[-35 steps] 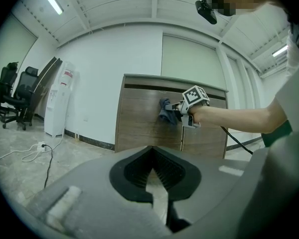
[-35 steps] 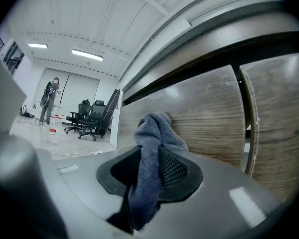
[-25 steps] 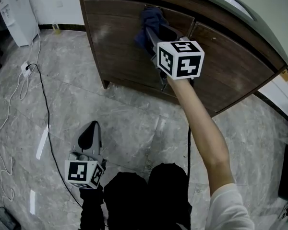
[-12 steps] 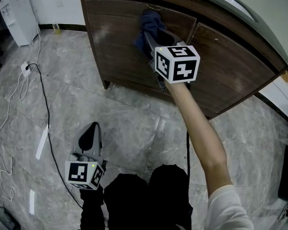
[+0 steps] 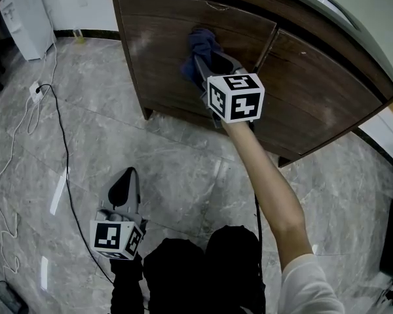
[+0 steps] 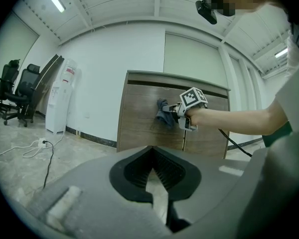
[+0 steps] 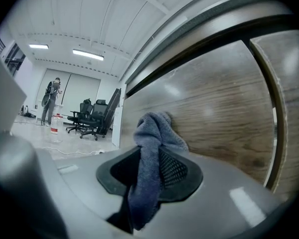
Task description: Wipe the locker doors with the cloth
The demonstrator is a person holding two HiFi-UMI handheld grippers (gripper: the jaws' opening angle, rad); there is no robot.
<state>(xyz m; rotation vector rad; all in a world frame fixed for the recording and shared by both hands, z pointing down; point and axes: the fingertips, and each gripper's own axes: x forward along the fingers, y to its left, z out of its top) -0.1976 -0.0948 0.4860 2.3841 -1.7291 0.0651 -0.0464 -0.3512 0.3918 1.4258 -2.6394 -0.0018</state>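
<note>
As the right gripper (image 5: 205,63) comes down the left-hand door (image 5: 158,57), its jaws stay partly closed, pinching a fold of the blue-grey cloth (image 5: 200,43) between them while the loose end hangs out behind the pads; in the right gripper view we see the bunched head of the cloth pressed against the wood grain just ahead of the fingertips; compared with a second ago, the cloth sits lower on the panel, having started close under the top edge and slid down toward the middle, with most of that descent in the last half second; the grip itself has not changed, so we read this as a downward wiping stroke under way rather than a re-grip; the stroke runs near the seam with the right-hand door (image 5: 318,100), which the cloth does not touch at this moment; we judge that the lower part of the left-hand door and all of the right-hand one still need covering, so the task looks no further than midway; the left gripper (image 5: 123,191) hangs low over the marble floor (image 5: 183,169), well apart from both doors, its jaws brought together on nothing, and it has kept still; it plays no part in the stroke.
</note>
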